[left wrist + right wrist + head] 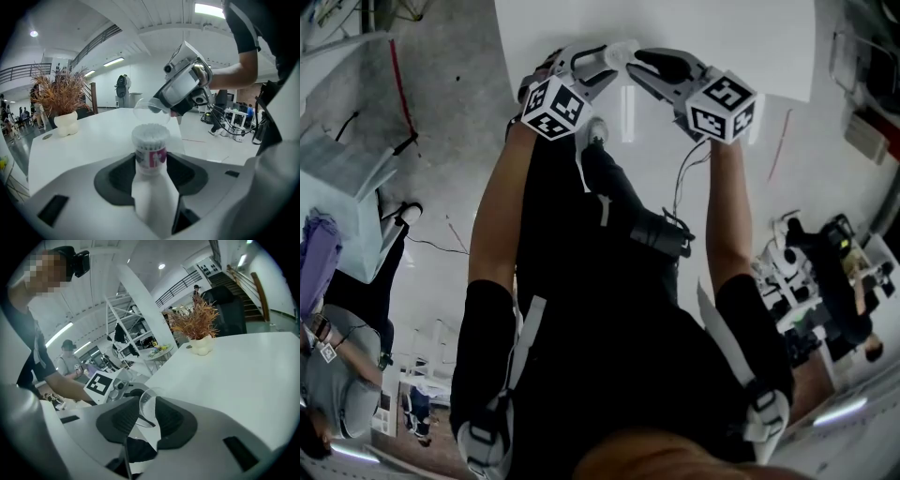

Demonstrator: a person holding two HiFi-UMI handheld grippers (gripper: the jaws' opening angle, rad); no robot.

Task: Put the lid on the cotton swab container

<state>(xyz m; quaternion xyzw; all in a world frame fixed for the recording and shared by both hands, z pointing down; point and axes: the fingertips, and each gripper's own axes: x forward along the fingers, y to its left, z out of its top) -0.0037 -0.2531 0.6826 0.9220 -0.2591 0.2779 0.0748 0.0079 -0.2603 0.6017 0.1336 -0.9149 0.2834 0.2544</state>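
My left gripper [151,161] is shut on the cotton swab container [150,149], a small open tub packed with white swab heads and held upright. In the left gripper view the clear lid [151,110] hangs tilted just above and behind the container, apart from it, held by my right gripper [174,108]. In the right gripper view the lid [146,405] is pinched by its edge in my right gripper [143,414], and my left gripper's marker cube [100,384] shows beyond it. In the head view the left gripper [612,58] and the right gripper [643,62] meet tip to tip over the white table's [741,42] near edge.
A dried plant in a white pot [65,123] stands on the table at the far side, the same plant [200,344] showing in the right gripper view. Cables and equipment [811,267] lie on the floor to the right. A person [337,366] is at the left.
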